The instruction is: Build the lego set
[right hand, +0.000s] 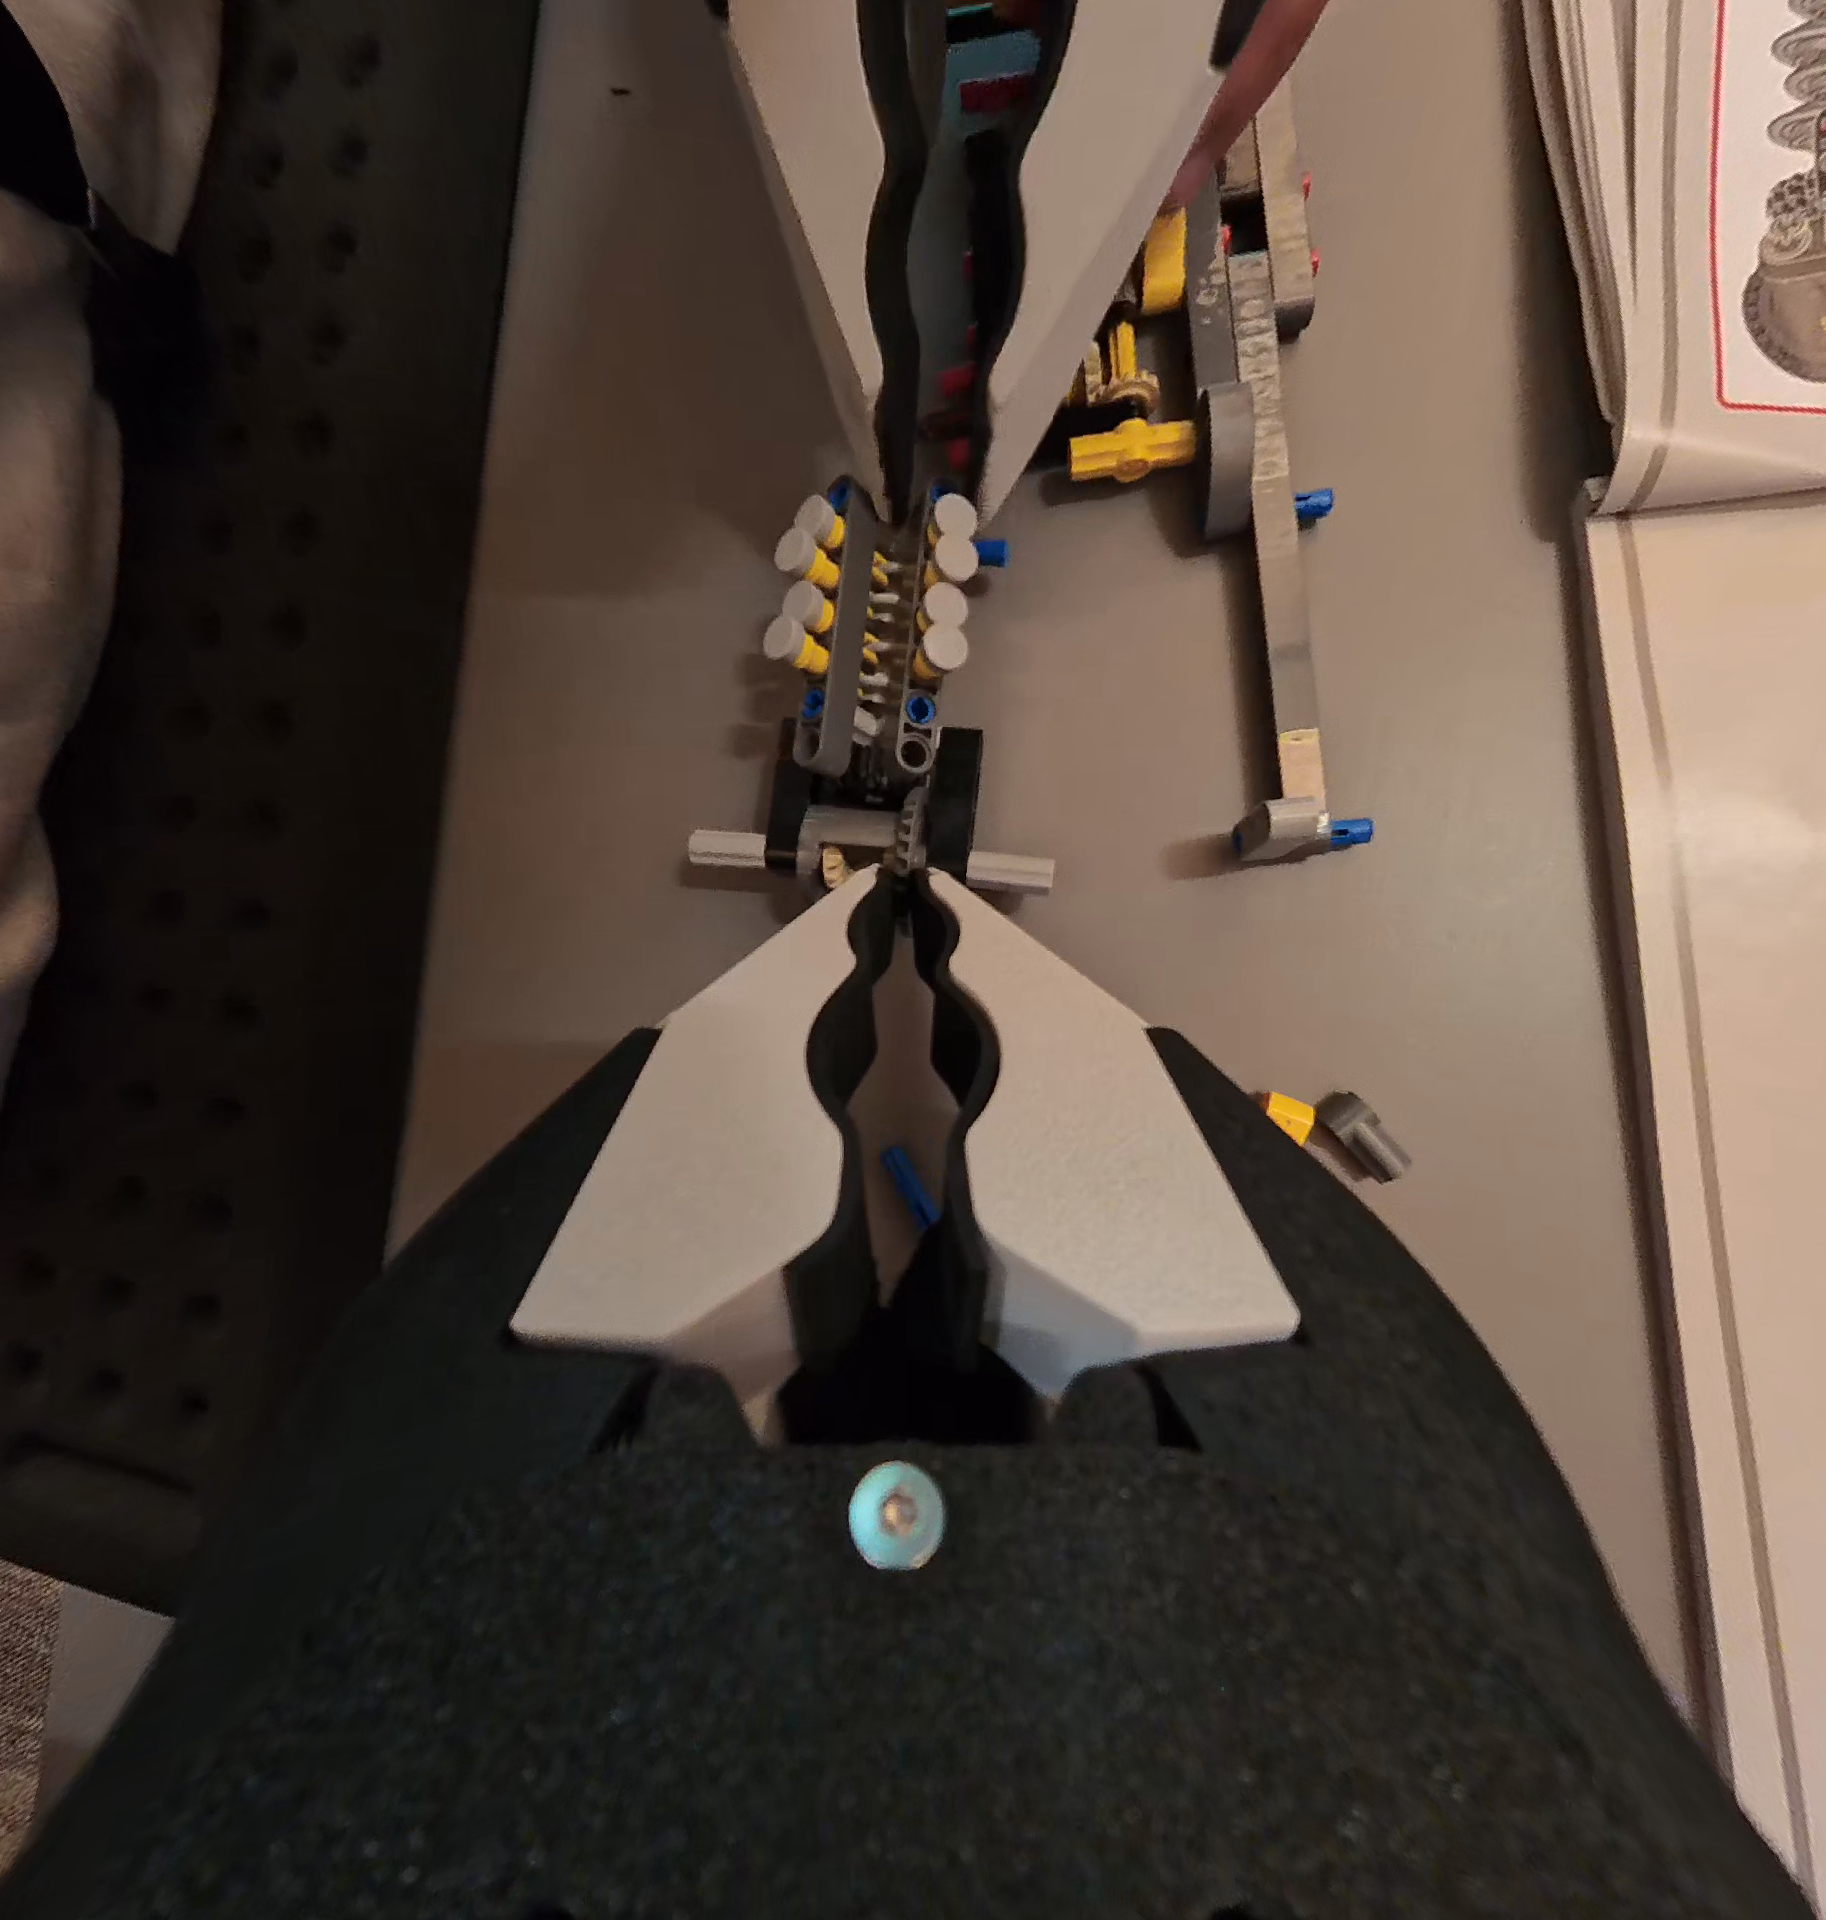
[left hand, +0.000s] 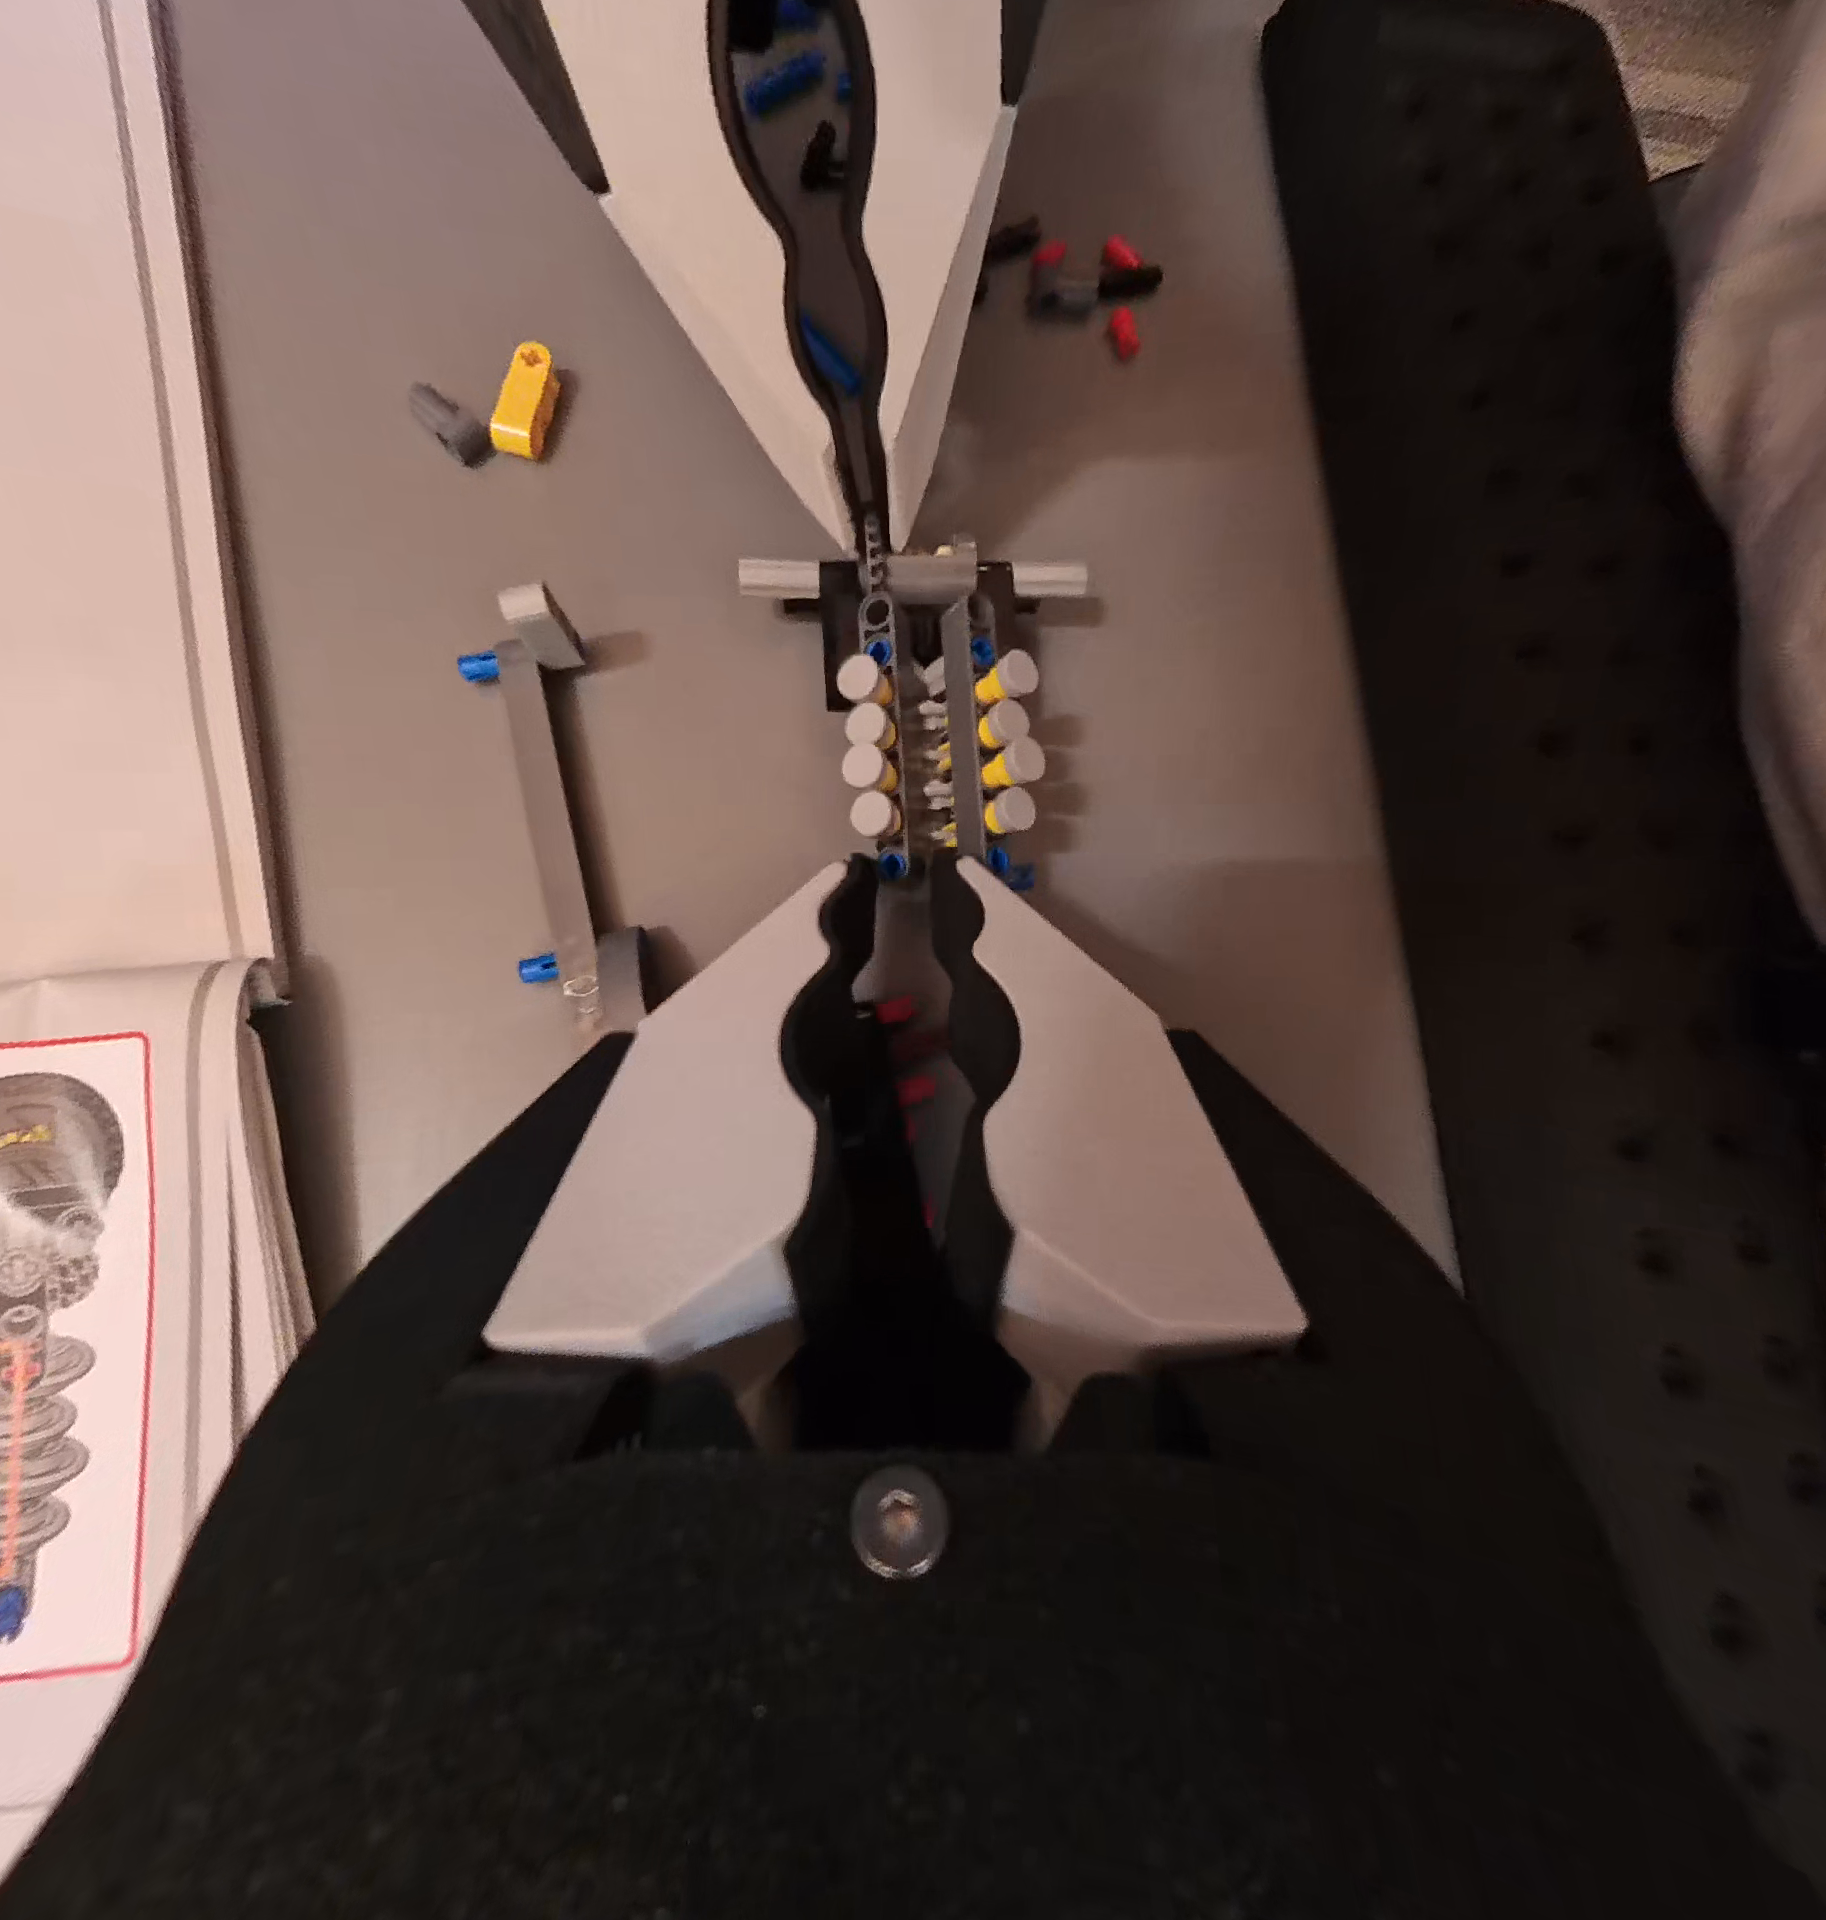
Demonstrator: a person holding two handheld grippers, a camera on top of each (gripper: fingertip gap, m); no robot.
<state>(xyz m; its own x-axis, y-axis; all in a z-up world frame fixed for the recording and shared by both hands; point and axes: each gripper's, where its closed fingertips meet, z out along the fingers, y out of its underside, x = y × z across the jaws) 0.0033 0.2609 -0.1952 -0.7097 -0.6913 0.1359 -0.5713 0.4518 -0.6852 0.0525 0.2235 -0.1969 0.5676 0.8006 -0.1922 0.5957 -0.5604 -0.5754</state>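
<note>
Nearest me, the left gripper (left hand: 904, 878) pinches one end of the engine block (left hand: 930, 727), its jaws closed narrow on the grey beams; the block sits mid-table, light, rigid, though its pegged cylinders (left hand: 867, 748) probably pop off easily, so the frame ends look safest; opposite, the right gripper (right hand: 901, 878) clamps a thin grey beam (right hand: 911, 821) at the axle end; loose pieces (left hand: 1085, 281) lie beyond.

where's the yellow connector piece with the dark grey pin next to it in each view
Left wrist view: yellow connector upper left, on the table.
Right wrist view: yellow connector right of centre, partly hidden behind the gripper body.
Shared landmark: engine block at centre.
</note>
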